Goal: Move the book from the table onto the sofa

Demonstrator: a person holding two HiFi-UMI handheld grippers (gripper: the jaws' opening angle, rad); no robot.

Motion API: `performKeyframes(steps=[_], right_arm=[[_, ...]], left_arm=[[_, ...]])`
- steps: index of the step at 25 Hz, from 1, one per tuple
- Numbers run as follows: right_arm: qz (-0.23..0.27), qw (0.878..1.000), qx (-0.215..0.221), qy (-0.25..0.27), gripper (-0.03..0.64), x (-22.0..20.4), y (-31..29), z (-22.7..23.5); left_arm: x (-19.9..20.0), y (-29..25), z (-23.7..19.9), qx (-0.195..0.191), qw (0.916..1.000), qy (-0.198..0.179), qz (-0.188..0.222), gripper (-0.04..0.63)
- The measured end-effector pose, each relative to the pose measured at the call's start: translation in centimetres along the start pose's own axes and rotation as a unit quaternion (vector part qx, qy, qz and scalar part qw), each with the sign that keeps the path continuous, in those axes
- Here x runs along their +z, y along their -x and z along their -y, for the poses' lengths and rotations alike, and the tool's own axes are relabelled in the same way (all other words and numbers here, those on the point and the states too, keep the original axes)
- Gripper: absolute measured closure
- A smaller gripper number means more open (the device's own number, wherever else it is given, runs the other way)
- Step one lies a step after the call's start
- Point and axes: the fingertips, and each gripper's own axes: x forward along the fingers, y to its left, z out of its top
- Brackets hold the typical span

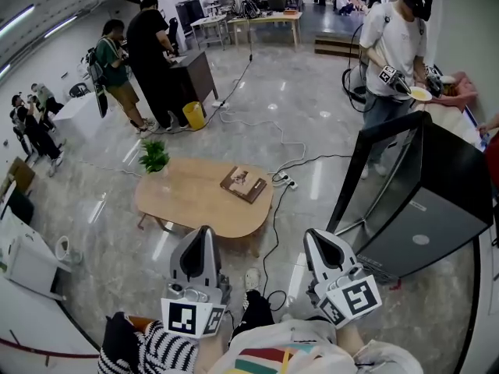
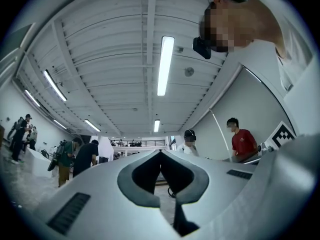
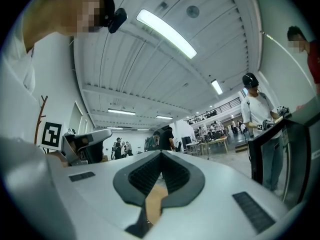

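Observation:
The book [image 1: 244,184], brown-covered with a picture on it, lies flat on the right part of the rounded wooden table [image 1: 187,205] in the head view. Both grippers hover near the bottom of that view, short of the table's near edge and pointing toward it. My left gripper [image 1: 204,232] is shut and holds nothing; in its own view the jaw tips meet [image 2: 160,152] and it looks slightly upward at the ceiling. My right gripper [image 1: 314,236] is also shut and empty [image 3: 161,153], and a strip of the tan table [image 3: 156,199] shows through its lower gap.
A small potted plant [image 1: 154,157] stands at the table's far left corner. A tall black cabinet [image 1: 421,201] stands close on the right. Cables [image 1: 273,224] and a power strip [image 1: 282,181] lie on the floor by the table. Several people stand further back.

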Motion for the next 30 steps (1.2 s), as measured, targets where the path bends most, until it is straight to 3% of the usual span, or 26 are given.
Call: performKeyframes(steps=[4,9,17,25,30], right_arm=[[-0.015,1.0,-0.001,0.002,0.603,-0.7,-2.5,0.5],[-0.033,0.997,-0.001,0.066,0.603,-0.6,-7.1,1.0],[-0.058,0.994,0.022,0.095,0.603,-0.9,-19.0,0.3],[-0.055,0.989,0.073,0.118,0.603,-1.1,-31.3,-2.4],[-0.068,0.99,0.079,0.098,0.603,-2.5,-36.9,-3.1]], left_arm=[[-1.2,-1.9,-2.1,-0.001,1.0,0.006,0.002,0.588],[-4.0,-4.8,-6.1,-0.001,0.9998,0.018,0.004,0.588],[-8.2,-8.9,-16.9,0.041,0.9974,0.058,-0.008,0.588],[-9.5,-10.8,-28.2,0.106,0.9932,0.047,0.001,0.588],[-9.9,-13.0,-32.5,0.11,0.993,0.039,-0.016,0.588]])
